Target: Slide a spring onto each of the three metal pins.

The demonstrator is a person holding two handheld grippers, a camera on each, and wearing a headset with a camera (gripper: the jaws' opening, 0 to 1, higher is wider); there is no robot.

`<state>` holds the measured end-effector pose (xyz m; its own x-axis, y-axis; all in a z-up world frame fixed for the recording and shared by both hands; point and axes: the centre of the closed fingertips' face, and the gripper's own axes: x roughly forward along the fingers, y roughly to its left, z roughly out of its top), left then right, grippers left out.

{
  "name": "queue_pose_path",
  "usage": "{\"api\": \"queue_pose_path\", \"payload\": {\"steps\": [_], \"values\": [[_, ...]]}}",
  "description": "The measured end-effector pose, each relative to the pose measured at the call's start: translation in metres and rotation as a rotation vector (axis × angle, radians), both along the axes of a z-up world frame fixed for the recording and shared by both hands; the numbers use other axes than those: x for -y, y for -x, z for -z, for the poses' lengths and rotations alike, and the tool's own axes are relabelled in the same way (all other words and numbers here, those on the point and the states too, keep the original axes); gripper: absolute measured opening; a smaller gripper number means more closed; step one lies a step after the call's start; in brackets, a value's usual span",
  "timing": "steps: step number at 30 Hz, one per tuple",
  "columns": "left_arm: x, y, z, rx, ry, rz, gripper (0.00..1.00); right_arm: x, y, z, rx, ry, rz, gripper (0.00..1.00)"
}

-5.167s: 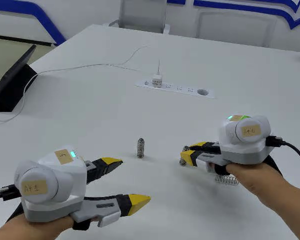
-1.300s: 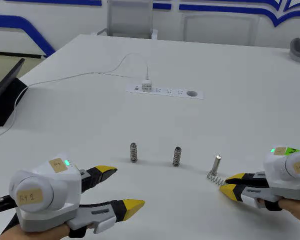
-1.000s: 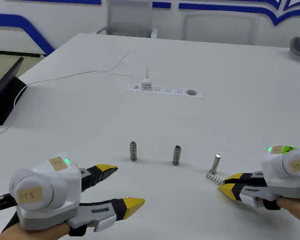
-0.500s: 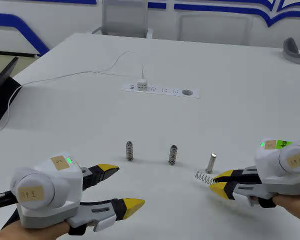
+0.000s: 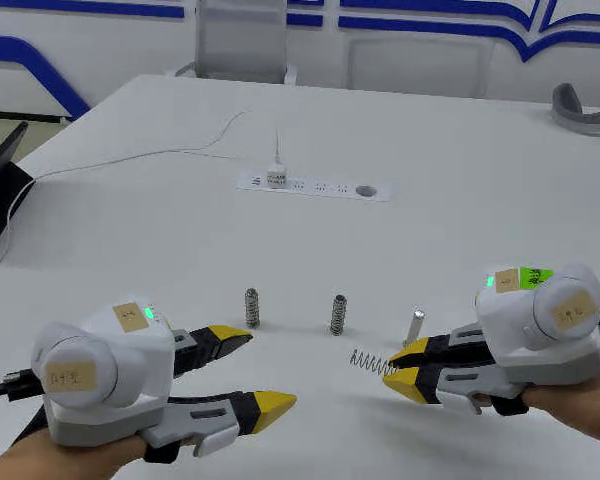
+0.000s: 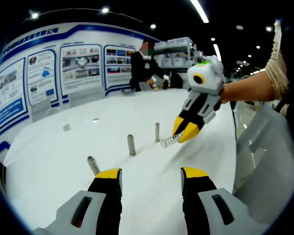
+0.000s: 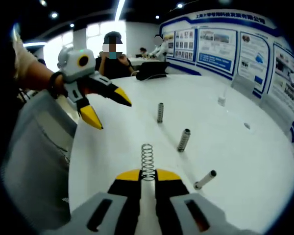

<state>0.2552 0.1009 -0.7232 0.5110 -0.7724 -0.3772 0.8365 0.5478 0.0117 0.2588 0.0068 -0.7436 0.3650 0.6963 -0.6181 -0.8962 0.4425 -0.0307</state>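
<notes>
While right gripper [image 5: 405, 367] jaws clamp one end of spring [image 5: 368, 362], spring juts sideways just beside bare pin [image 5: 414, 327]; left pin [image 5: 251, 307], middle pin [image 5: 338, 314] carry springs. Left gripper [image 5: 268, 368] jaws apart, empty.

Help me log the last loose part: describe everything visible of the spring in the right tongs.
The spring is a coil of bare silvery wire with open turns. One end is pinched between the yellow tips of the right tongs; the rest juts straight out over the white table, near the bare pin but apart from it.
</notes>
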Motion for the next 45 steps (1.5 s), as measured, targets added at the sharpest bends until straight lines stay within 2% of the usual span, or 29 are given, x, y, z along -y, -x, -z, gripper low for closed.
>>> {"api": "queue_pose_path", "payload": {"steps": [10, 20, 29, 36, 41, 45], "values": [[0.02, 0.006, 0.0, 0.004, -0.007, 0.064, 0.47, -0.013, 0.009, -0.011, 0.015, 0.004, -0.059, 0.12], [0.036, 0.017, 0.002, 0.005, -0.023, 0.128, 0.41, -0.024, 0.023, -0.015, 0.012, 0.027, -0.126, 0.12], [0.04, 0.024, 0.005, 0.015, -0.028, 0.152, 0.34, -0.031, 0.036, -0.013, 0.003, 0.058, -0.178, 0.12], [0.044, 0.033, 0.009, 0.032, -0.049, 0.182, 0.28, -0.035, 0.045, -0.009, -0.009, 0.084, -0.221, 0.12], [0.046, 0.037, 0.012, 0.056, -0.08, 0.196, 0.27, -0.036, 0.049, -0.008, -0.013, 0.107, -0.252, 0.12], [0.049, 0.042, 0.016, 0.052, -0.098, 0.214, 0.25, -0.037, 0.051, -0.007, -0.016, 0.11, -0.261, 0.12]]}}
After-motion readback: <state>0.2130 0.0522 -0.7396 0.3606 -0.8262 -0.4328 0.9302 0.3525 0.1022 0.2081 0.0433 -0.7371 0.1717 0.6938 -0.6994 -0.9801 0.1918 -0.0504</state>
